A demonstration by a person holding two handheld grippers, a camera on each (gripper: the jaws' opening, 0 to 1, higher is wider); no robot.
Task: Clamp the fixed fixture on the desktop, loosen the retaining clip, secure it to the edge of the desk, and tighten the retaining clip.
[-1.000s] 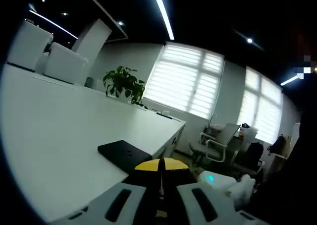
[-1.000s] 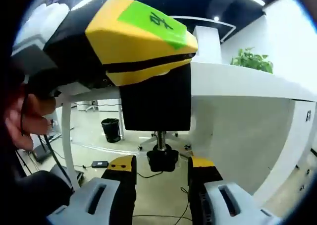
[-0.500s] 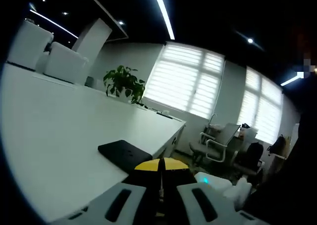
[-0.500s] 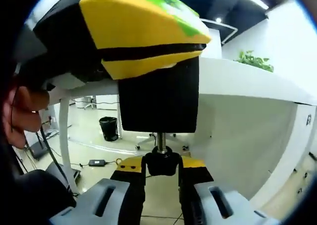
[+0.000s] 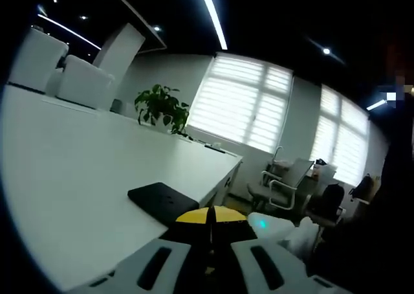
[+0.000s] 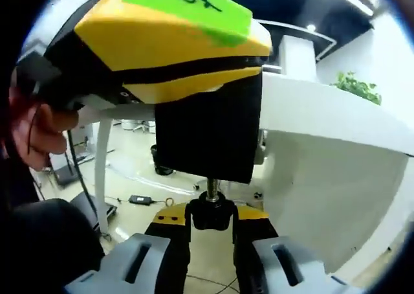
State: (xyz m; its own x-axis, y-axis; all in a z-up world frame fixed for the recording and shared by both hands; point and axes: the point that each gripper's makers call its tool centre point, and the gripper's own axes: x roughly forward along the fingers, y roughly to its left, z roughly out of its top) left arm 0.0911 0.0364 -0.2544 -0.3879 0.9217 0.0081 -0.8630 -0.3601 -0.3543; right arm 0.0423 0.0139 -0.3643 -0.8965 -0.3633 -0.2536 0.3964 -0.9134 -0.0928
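The black clamp fixture (image 6: 207, 138) hangs at the edge of the white desk (image 6: 323, 106). Its flat top plate (image 5: 162, 200) lies on the desktop (image 5: 77, 164). My left gripper (image 5: 210, 224) is shut on the fixture; in the right gripper view it is the yellow block with green tape (image 6: 168, 41) above the clamp body. A threaded screw (image 6: 212, 189) runs down from the body to a black knob (image 6: 211, 214). My right gripper (image 6: 211, 221) is shut on that knob from below. In the left gripper view it is the pale housing with a teal light (image 5: 272, 226).
A person's hand (image 6: 32, 132) holds the left gripper. A potted plant (image 5: 162, 109) and white chair backs (image 5: 58, 70) stand along the desk's far side. An office chair (image 5: 281, 187) stands past the desk end. Under the desk are a white leg (image 6: 102, 171), a bin (image 6: 162, 161) and cables.
My right gripper's jaws were apart beside the knob a second ago and have shut on it. The right gripper view has since rolled a little. The left gripper has stayed put.
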